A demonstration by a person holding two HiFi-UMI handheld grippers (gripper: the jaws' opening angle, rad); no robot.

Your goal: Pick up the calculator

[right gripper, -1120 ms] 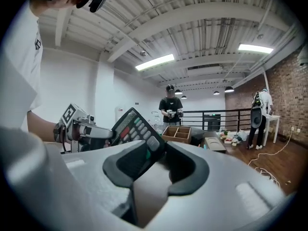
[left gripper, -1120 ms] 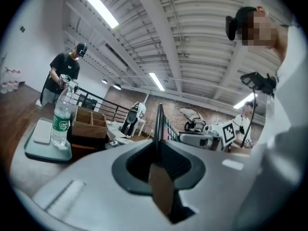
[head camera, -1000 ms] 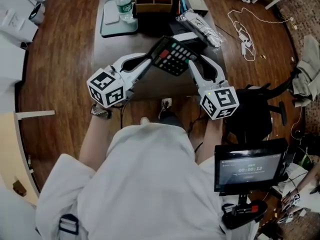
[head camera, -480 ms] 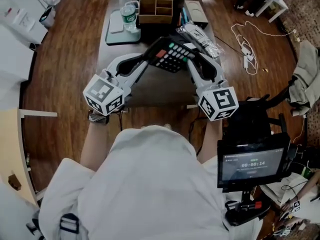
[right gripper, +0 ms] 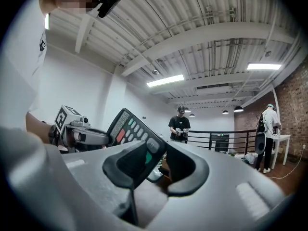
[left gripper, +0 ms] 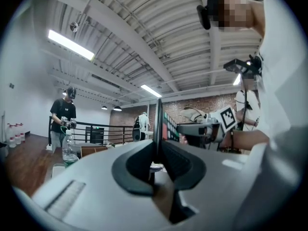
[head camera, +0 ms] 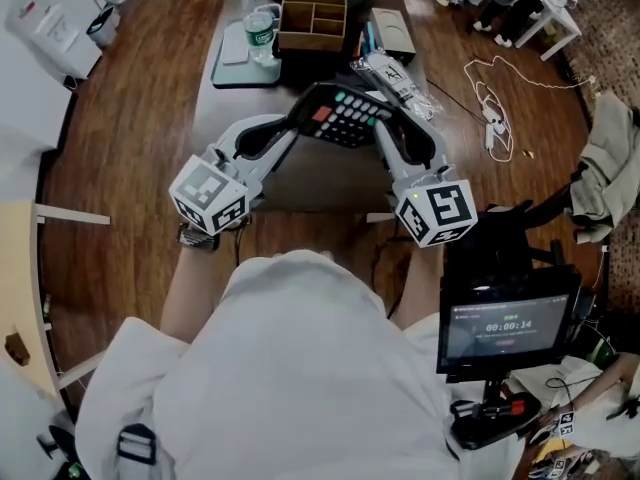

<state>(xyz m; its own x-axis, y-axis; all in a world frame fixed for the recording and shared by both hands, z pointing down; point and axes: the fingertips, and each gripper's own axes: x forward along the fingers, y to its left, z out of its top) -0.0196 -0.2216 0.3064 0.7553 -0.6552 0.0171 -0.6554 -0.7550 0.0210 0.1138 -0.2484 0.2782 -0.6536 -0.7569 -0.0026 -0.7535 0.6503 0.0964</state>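
Note:
The dark calculator [head camera: 345,118], with coloured keys and one red key, hangs in the air above the brown table [head camera: 320,183], tilted. My left gripper [head camera: 301,120] is shut on its left edge and my right gripper [head camera: 386,128] is shut on its right edge. In the left gripper view the calculator [left gripper: 158,121] shows edge-on, upright between the closed jaws of the left gripper [left gripper: 158,150], with the right gripper [left gripper: 207,129] beyond it. The right gripper view has the calculator [right gripper: 129,125] slanting up to the left out of the right gripper [right gripper: 156,161], keys facing the camera.
At the table's far end stand a water bottle [head camera: 258,30], a tray [head camera: 230,60], a wooden divided box [head camera: 312,18] and plastic-wrapped items [head camera: 400,76]. A white cable [head camera: 490,93] lies on the floor. A screen on a stand [head camera: 508,330] is at my right. People stand in the background.
Both grippers have risen with the calculator held between them. The left gripper has rolled, so the calculator now stands more on edge.

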